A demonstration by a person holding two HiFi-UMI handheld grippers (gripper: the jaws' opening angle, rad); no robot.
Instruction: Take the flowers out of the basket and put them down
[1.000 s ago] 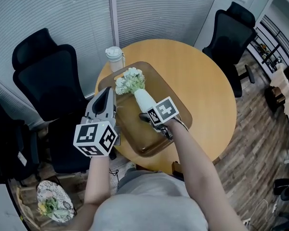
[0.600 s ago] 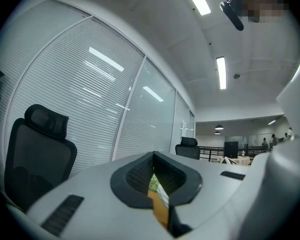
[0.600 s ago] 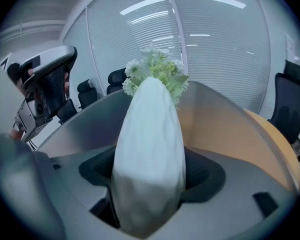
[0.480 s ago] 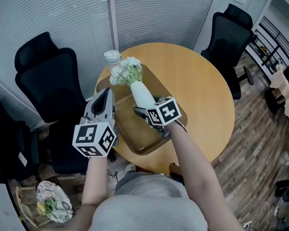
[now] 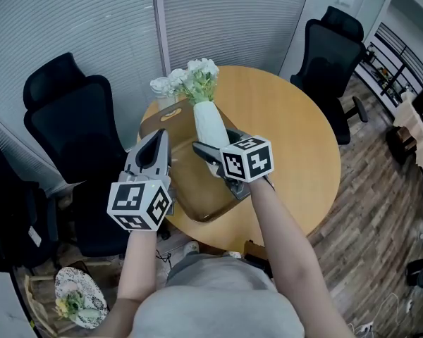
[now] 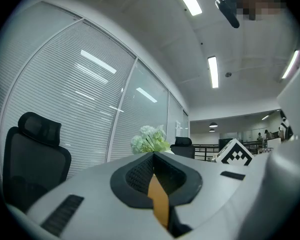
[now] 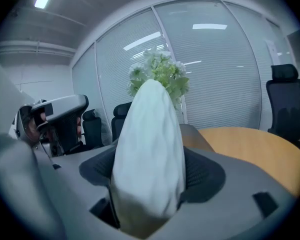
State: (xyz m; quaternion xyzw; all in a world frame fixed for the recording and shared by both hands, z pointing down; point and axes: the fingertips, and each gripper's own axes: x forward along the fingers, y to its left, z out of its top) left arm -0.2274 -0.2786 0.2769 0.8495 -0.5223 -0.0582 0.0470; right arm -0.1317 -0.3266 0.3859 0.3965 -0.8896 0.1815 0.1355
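Note:
A bunch of white and pale green flowers (image 5: pixel 194 78) in a white paper wrap (image 5: pixel 210 127) stands nearly upright in the air above the brown basket (image 5: pixel 197 197). My right gripper (image 5: pixel 215 144) is shut on the wrap's lower part, its pads pressing both sides. In the right gripper view the wrap (image 7: pixel 150 149) fills the gap between the jaws, with the blooms (image 7: pixel 160 76) above. My left gripper (image 5: pixel 157 135) hovers shut over the basket's left rim, holding nothing. In the left gripper view the flowers (image 6: pixel 150 139) show beyond its closed tip (image 6: pixel 154 156).
The basket is a shallow brown tray on a round wooden table (image 5: pixel 289 132). Black office chairs stand at the left (image 5: pixel 70 125) and at the far right (image 5: pixel 331 41). A window blind runs behind the table. On the floor at bottom left lies another small bunch of flowers (image 5: pixel 77 305).
The right gripper has lifted the bouquet out of the basket, swinging it from lying flat to nearly upright and higher. The left gripper has hardly moved.

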